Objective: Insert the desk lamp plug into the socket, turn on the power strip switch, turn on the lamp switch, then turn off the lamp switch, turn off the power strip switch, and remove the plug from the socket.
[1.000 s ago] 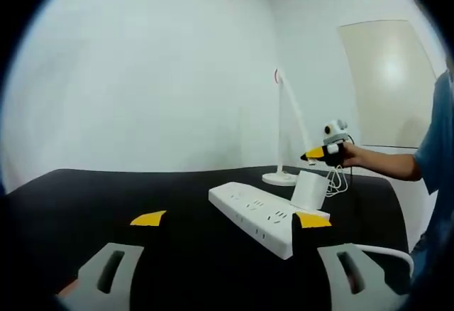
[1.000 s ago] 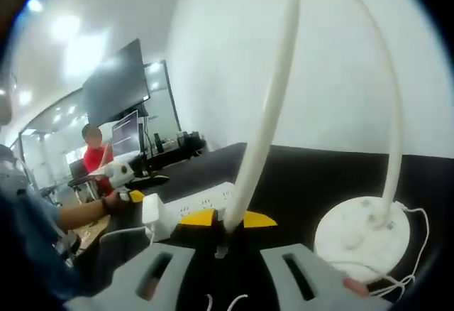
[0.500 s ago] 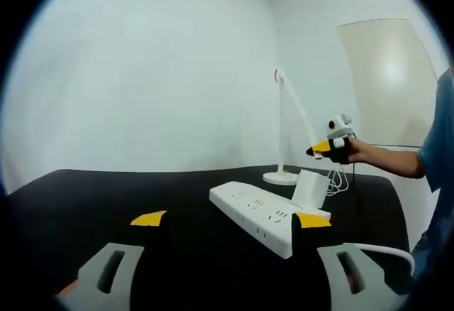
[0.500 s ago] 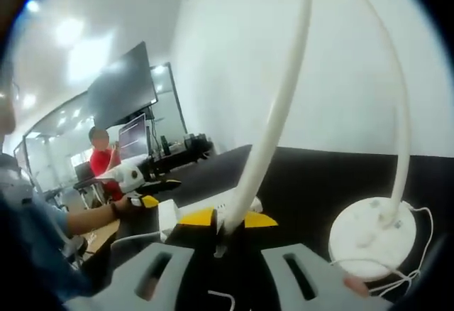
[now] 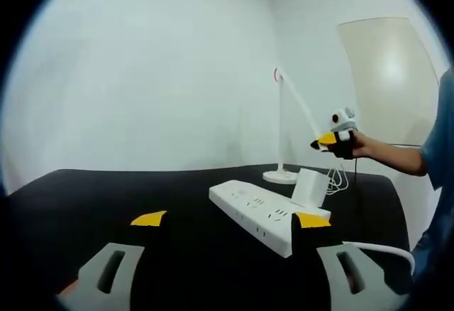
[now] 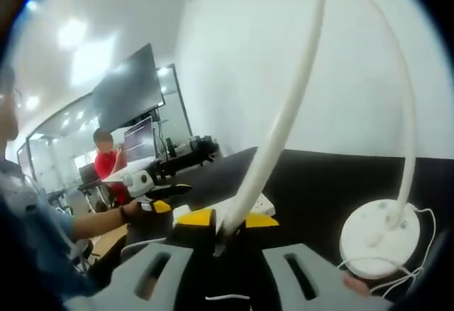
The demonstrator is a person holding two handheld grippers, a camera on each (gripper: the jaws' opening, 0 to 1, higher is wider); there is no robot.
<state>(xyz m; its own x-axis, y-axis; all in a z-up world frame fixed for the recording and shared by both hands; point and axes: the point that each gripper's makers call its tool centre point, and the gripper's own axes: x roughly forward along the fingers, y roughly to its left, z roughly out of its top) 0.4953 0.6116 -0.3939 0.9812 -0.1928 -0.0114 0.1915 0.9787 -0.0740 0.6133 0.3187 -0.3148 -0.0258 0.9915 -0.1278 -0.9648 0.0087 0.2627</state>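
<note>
Much bare black table (image 5: 92, 197) lies at the lower left, beside the white power strip (image 5: 261, 215). The left gripper (image 5: 228, 220) is spread wide, touching nothing. The right gripper (image 6: 225, 219) pinches the lamp arm (image 6: 284, 133).

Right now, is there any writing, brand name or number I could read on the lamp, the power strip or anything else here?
No readable text anywhere.
Power strip: no readable marking; any print is too small and blurred.
White plug adapter: blank as seen.
Desk lamp: a small red ring at the head joint, no letters.
Background monitors: too blurred to read.
</note>
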